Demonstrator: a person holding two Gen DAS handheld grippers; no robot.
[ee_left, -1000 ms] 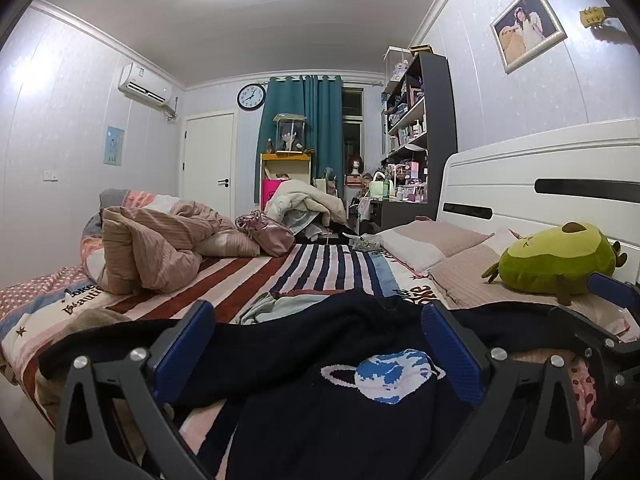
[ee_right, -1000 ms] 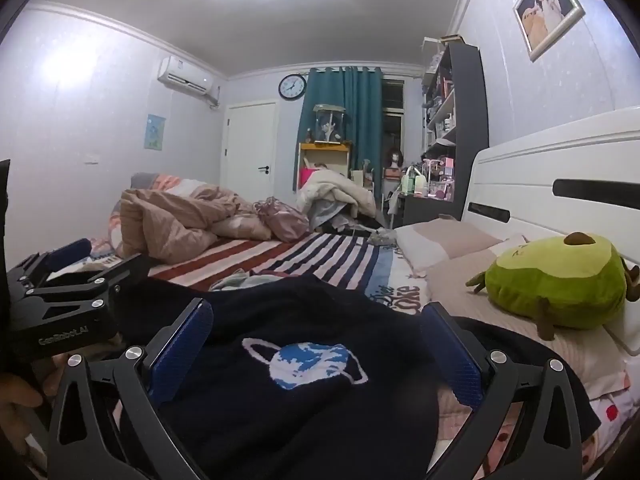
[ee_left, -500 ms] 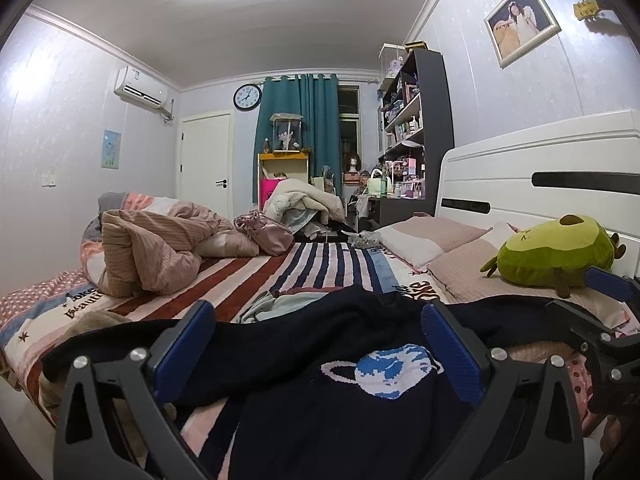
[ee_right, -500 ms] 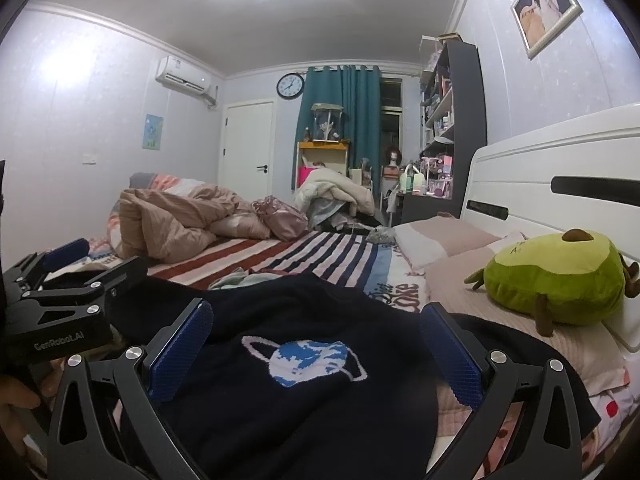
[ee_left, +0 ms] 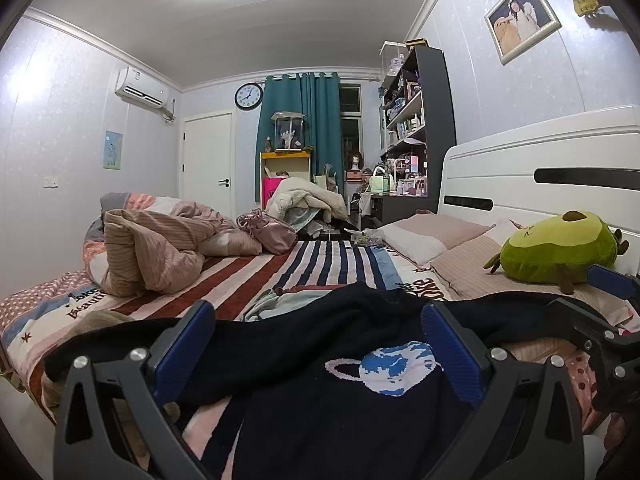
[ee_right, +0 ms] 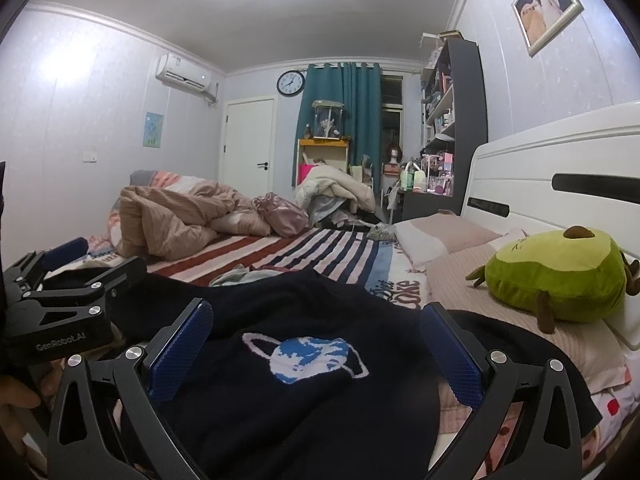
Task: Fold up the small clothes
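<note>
Lying spread across the near edge of the bed is a dark navy sweater with a blue-and-white planet knitted on its front, its sleeves trailing out toward the left and right sides of the bed. The left tongs hang just above the sweater, blue pads spread wide and released, nothing between them. The right tongs hover over the same garment nearer the headboard side, likewise spread apart and holding nothing. A green avocado plush rests on the pink pillows against the white headboard. A rumpled tan quilt is heaped toward the bed's far left edge, and a small pale garment lies crumpled on the striped sheet just beyond the sweater.
</note>
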